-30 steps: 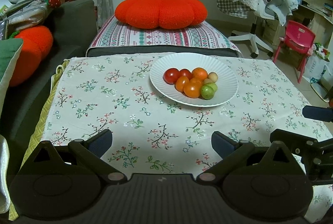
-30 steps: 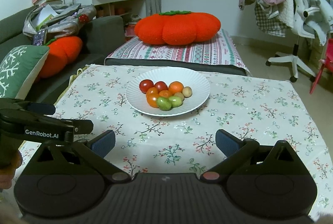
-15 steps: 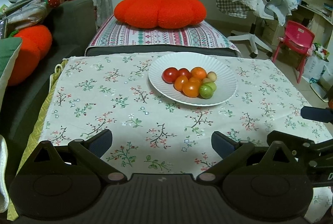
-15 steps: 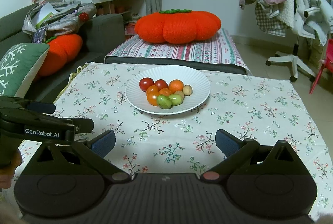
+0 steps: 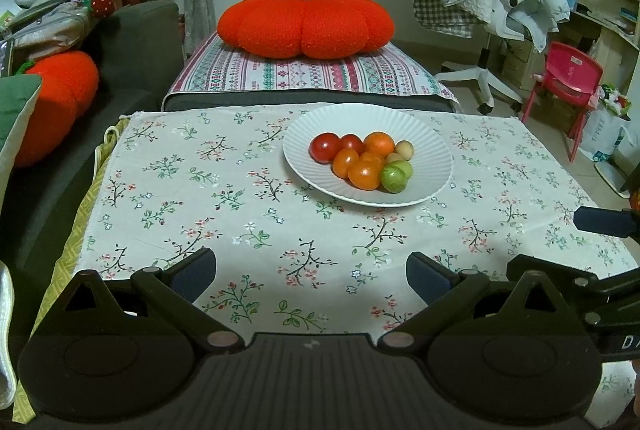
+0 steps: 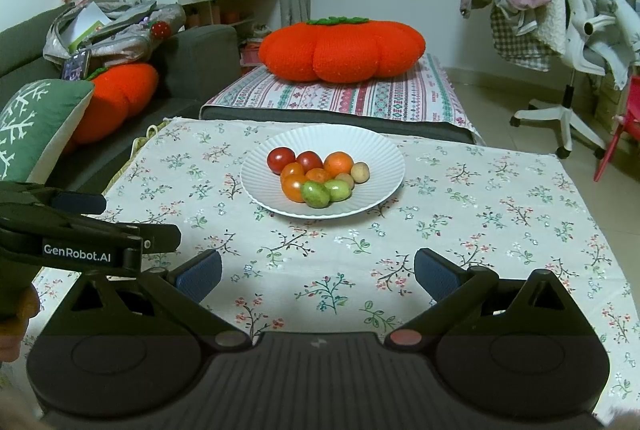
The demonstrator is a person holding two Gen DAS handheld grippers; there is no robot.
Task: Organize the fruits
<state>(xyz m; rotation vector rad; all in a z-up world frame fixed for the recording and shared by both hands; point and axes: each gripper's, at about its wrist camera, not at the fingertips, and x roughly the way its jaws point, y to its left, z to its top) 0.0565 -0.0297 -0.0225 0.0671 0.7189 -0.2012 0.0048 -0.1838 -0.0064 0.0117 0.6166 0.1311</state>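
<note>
A white ribbed plate stands on the floral tablecloth at the far middle. On it lies a tight pile of small fruits: red tomatoes, orange ones, green ones and a small tan one. My left gripper is open and empty, over the cloth's near part. My right gripper is open and empty, likewise short of the plate. Each gripper shows at the edge of the other's view.
A striped bench with a big orange pumpkin cushion stands behind the table. A dark sofa with cushions runs along the left. An office chair with clothes and a red child's chair stand on the right.
Both grippers have drifted slightly; the plate sits a little higher in both views. Both stay open and empty. The fruits have not moved.
</note>
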